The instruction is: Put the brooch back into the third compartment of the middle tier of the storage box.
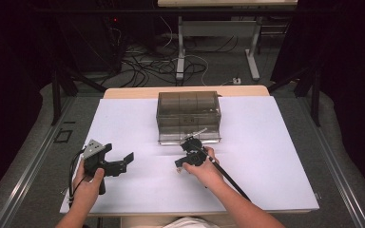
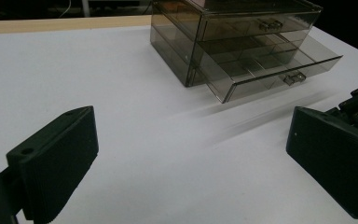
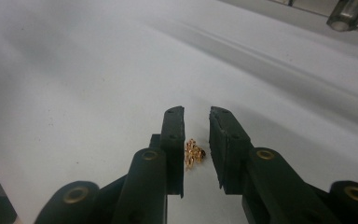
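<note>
We see a table (image 1: 123, 92) with a pale wooden edge, and a large white sheet (image 1: 275, 156) covers nearly all of its top. On the sheet, toward the far side, stands a smoky clear drawer box (image 1: 188, 107) with its lower drawer (image 2: 279, 70) pulled out. Nearer to us, a small heap of gold chain (image 3: 194, 153) lies directly on the white sheet.

The clear smoked plastic drawer cabinet (image 1: 188, 116) stands at the upper centre of the white table sheet (image 1: 266, 161). The small gold chain (image 3: 194, 153) lies on the sheet, lower centre, between the right gripper (image 3: 196, 122) jaws. The left gripper (image 1: 119, 160) sits lower left.
</note>
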`<state>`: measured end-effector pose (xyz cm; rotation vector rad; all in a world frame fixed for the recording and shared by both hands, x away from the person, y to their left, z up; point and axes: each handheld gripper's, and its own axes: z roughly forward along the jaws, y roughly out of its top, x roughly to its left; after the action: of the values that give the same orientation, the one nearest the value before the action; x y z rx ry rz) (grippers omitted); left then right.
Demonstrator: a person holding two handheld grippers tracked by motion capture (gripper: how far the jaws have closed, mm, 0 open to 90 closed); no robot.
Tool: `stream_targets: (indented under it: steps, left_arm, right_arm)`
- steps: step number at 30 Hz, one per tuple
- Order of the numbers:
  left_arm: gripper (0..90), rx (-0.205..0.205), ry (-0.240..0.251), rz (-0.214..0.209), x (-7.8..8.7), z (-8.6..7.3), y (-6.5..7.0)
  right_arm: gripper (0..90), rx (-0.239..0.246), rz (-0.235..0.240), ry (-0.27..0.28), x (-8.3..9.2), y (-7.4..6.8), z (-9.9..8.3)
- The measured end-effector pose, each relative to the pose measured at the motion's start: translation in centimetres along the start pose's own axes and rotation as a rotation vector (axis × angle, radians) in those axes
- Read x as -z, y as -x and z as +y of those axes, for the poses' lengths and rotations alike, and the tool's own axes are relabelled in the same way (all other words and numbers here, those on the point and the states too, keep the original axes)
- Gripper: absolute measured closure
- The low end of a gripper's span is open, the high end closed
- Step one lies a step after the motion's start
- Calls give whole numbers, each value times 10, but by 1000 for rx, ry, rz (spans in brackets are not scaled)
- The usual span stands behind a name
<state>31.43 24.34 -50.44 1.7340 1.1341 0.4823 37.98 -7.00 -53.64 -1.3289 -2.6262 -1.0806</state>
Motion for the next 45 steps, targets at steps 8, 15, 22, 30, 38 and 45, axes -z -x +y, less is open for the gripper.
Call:
stream_targets:
  steps: [8,15,22,30,38,45]
  left_arm:
    - [26,-5,-2,3,0,0,0]
    - [26,-3,-3,0,0,0,0]
    - [26,-4,-8,5,0,0,-1]
    - [26,-7,-9,1,0,0,0]
    - [26,0,-7,2,0,0,0]
    - [26,0,-7,2,0,0,0]
  right_arm:
    - [773,81,13,-231,8,5,8]
    - [789,129,-5,-329,10,8,11]
    - [809,129,-2,-294,6,9,9]
    - [842,-33,16,-26,-10,-1,-3]
    - [866,-36,19,-28,-11,-1,-3]
    - [885,74,15,-304,5,5,8]
